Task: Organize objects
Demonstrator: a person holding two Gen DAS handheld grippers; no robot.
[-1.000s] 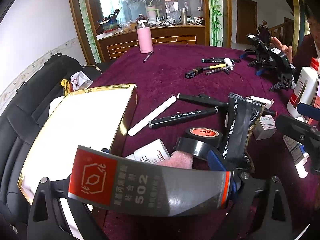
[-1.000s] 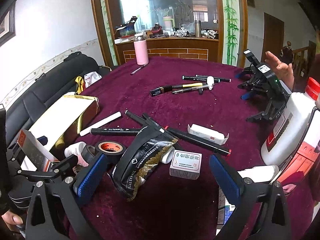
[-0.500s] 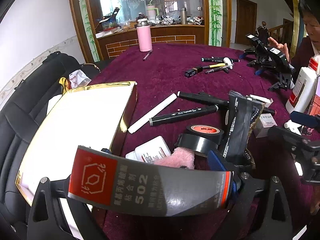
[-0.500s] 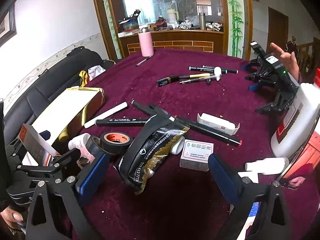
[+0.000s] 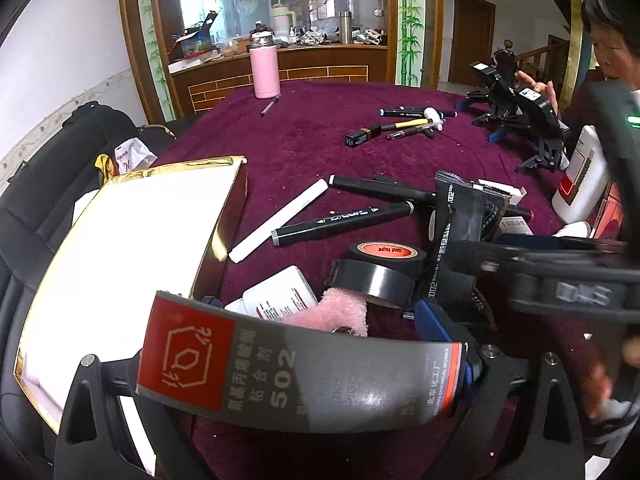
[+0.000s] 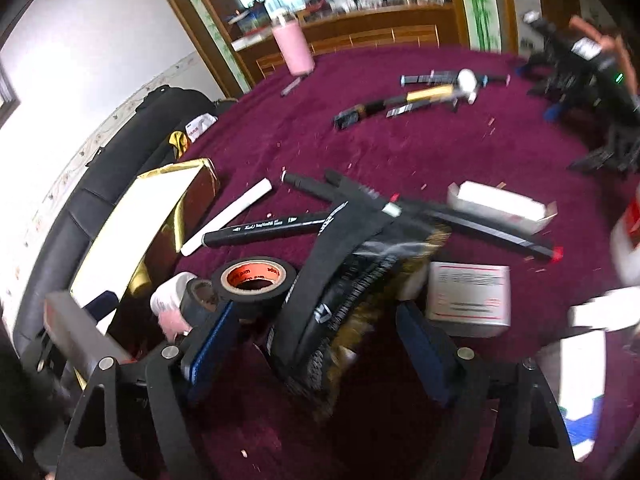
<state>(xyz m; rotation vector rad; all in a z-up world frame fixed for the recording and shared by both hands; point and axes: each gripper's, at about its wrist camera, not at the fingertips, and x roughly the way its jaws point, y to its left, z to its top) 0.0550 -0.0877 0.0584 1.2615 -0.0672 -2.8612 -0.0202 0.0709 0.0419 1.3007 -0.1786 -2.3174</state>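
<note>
My left gripper point(image 5: 320, 316) is shut on a grey and red "502" glue box point(image 5: 300, 364), held crosswise low over the near table edge. In the right wrist view that box point(image 6: 76, 332) shows at lower left. My right gripper point(image 6: 320, 344) straddles a black packet with gold trim point(image 6: 344, 288); its jaws are closing, and the blue pads point(image 6: 212, 340) still stand clear of the packet. From the left wrist view the right gripper point(image 5: 560, 276) is a blurred dark shape over the packet point(image 5: 460, 216).
Black tape rolls point(image 6: 256, 280), a black marker point(image 5: 340, 220), a white stick point(image 5: 280, 220) and a gold-edged box point(image 5: 132, 260) crowd the left. A small white box point(image 6: 468, 296), an open carton point(image 6: 500, 206) and a white bottle point(image 5: 580, 184) lie right. Another person's grippers point(image 5: 516, 108) stand far right.
My right gripper has dropped and moved in over the black packet, rolling a little, and its jaws have narrowed. The left gripper holds the glue box where it was.
</note>
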